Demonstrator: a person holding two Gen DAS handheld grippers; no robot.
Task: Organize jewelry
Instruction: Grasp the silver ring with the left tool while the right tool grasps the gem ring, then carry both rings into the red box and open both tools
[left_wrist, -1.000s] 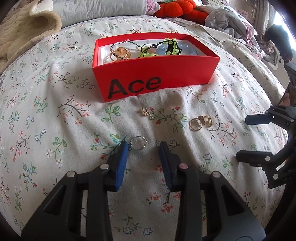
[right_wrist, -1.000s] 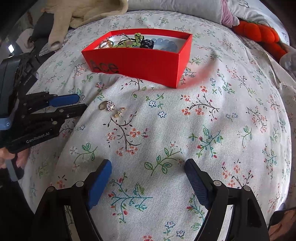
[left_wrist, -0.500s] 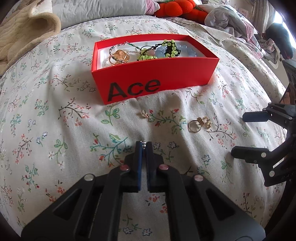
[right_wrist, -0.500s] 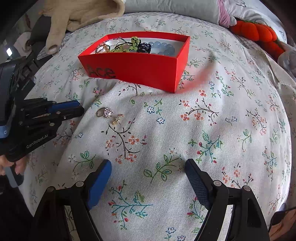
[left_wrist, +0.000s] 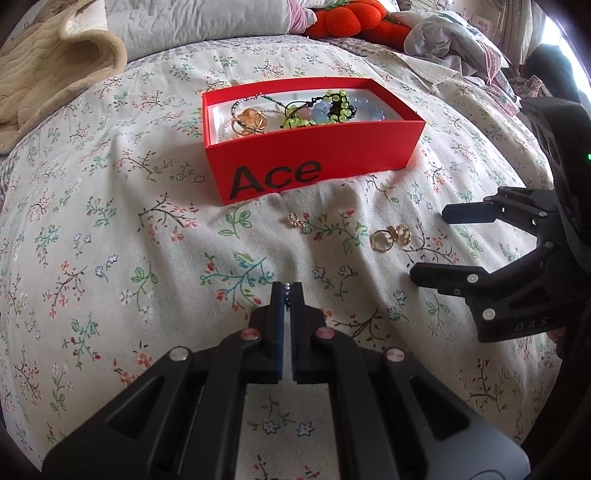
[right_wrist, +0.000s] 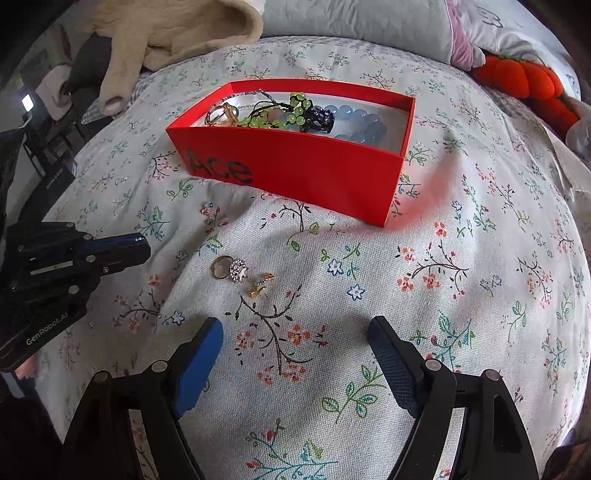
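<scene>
Step in hand: pickup done, transfer pending. Left gripper (left_wrist: 287, 291) fingers pinched on beaded ring (left_wrist: 287, 286), low over bed (left_wrist: 110, 236). Next: lift and carry to red box (left_wrist: 314, 166), release inside. 3 pieces left on bed near gold ring (right_wrist: 220, 266). Right gripper (right_wrist: 295, 341) fingers wide, nothing held.

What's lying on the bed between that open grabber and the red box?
In the right wrist view, between the right gripper and the red box lie a gold ring, a sparkly piece and a small gold piece.
</scene>
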